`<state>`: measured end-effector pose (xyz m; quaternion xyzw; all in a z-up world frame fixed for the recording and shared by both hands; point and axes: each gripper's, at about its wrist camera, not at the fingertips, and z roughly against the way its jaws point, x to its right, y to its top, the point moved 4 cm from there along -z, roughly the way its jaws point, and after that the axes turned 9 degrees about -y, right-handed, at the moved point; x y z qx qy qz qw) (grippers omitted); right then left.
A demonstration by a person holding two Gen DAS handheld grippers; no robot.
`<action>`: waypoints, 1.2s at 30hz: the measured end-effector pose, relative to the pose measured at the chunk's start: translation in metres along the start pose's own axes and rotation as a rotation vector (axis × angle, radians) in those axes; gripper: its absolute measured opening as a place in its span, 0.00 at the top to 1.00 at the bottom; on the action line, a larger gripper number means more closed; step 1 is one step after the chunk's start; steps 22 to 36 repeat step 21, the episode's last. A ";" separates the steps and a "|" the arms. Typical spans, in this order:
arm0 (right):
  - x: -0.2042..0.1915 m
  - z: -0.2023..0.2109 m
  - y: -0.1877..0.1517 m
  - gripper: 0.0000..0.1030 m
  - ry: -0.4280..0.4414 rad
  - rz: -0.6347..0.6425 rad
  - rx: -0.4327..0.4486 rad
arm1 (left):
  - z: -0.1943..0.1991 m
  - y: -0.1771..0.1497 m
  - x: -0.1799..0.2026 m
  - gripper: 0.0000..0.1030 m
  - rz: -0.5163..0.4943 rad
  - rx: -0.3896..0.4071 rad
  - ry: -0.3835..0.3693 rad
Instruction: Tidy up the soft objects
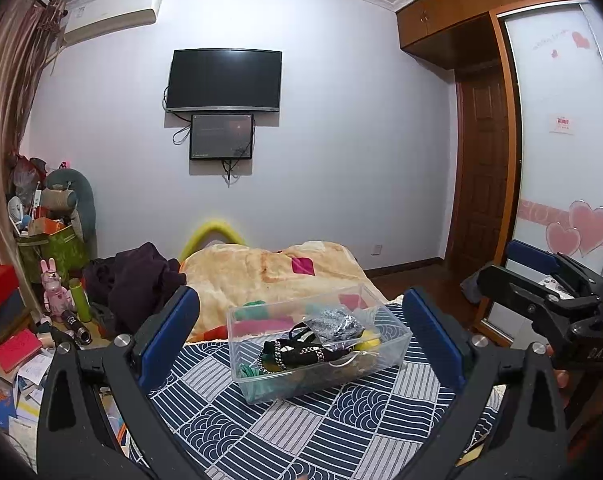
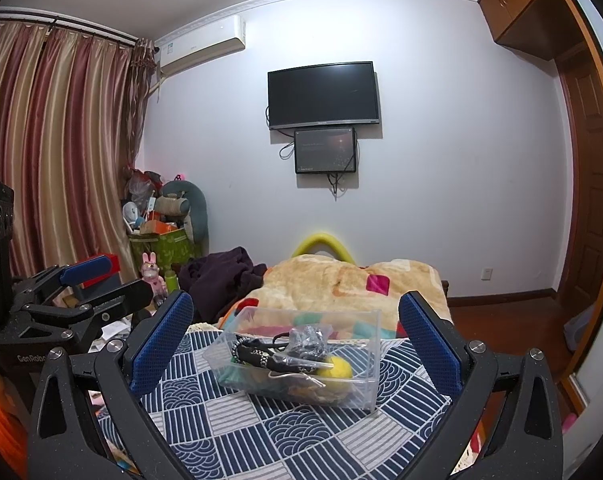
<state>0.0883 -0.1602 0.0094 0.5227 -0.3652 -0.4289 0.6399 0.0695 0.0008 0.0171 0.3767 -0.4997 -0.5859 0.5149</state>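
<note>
A clear plastic box (image 1: 385,354) (image 2: 365,390) stands on the blue patterned bedspread (image 1: 301,428) (image 2: 281,432). It holds soft items: a black studded band (image 1: 293,350) (image 2: 257,354), a grey glittery piece (image 1: 335,322) (image 2: 309,338), a yellow ball (image 2: 335,368) and green bits. My left gripper (image 1: 301,332) is open and empty, its fingers either side of the box, short of it. My right gripper (image 2: 295,340) is open and empty, likewise short of the box. Each gripper shows at the edge of the other's view.
A beige blanket (image 1: 269,268) (image 2: 341,280) and dark clothes (image 1: 137,276) (image 2: 221,276) lie beyond the box. Clutter, a pink rabbit toy (image 1: 55,292) and books sit left of the bed. A wardrobe (image 1: 561,140) and door (image 2: 589,180) stand right.
</note>
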 end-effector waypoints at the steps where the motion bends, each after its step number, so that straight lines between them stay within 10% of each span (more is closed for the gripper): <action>1: 0.000 -0.001 -0.001 0.00 0.000 0.001 -0.001 | 0.000 0.000 0.001 0.00 -0.002 -0.001 -0.002; 36: -0.001 0.002 -0.002 0.00 -0.001 -0.002 -0.010 | 0.003 0.001 0.005 0.00 -0.017 -0.014 -0.011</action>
